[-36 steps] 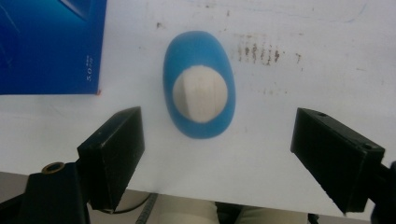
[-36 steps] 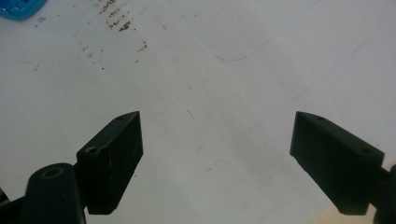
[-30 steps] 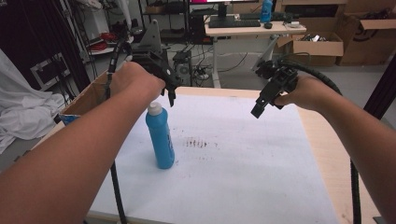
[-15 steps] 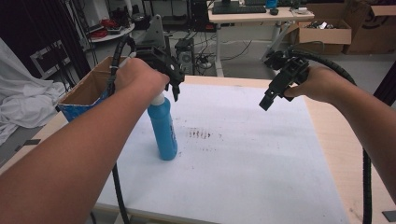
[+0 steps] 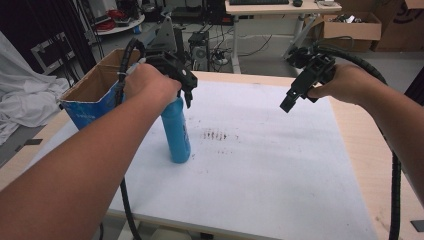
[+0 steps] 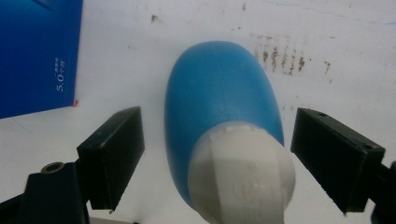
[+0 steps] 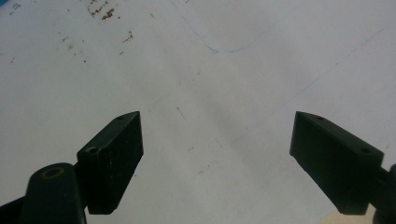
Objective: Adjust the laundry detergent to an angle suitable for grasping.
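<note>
Counter — white sheet over a pale wood top, carrying a patch of brown specks near its centre, just at 3 o'clock of the bottle.

Cardboard box — blue-sided, open-topped, at the counter's 9 o'clock edge; its blue wall fills the 10 o'clock corner of the left gripper view.

Blue bottle — upright on the counter, left of centre, white cap on top. It stands near the box, apart from it.

Your left hand-held gripper — poised over the bottle's top, pointing down. In the left gripper view the jaws stand wide apart with the cap and shoulder between them, a clear gap at each side — nothing gripped.

Your right hand-held gripper — held above the counter toward 2 o'clock, well apart from the bottle. Its jaws are spread wide over bare white sheet, holding nothing.
</note>
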